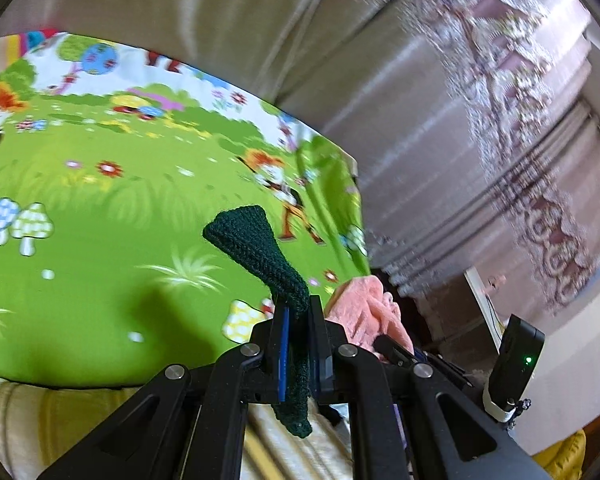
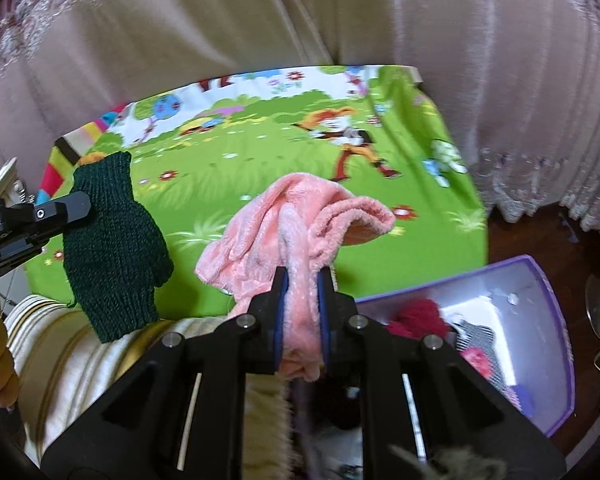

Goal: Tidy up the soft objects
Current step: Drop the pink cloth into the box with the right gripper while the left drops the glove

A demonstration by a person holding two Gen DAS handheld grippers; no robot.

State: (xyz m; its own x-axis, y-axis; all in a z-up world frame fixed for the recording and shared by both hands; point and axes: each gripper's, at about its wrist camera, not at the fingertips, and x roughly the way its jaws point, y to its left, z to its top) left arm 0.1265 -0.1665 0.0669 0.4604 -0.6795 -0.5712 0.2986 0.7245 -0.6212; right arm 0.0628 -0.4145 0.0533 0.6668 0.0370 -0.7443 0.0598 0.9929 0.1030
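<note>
Above the play mat's near edge, both tools carry cloth.

Green knitted glove (image 2: 114, 248) hangs long-axis down, clamped in the shut left tool (image 1: 298, 312); pink fleece cloth (image 2: 296, 224) is pinched in the shut right tool (image 2: 302, 280). Purple box (image 2: 556, 320), already holding soft things, lies right of the cartoon play mat (image 2: 260, 152), nearer the right hand, with open room inside.

Two fisheye views, each riding on a gripper and looking forward and down along its fingers, close over the green cartoon mat (image 1: 100, 200) with the curtain (image 2: 260, 20) behind. Left view angled toward the mat's right edge; right view more square-on. Shared by both: mat, curtain, green knit glove (image 2: 112, 248) and pink fleece (image 1: 364, 308).
</note>
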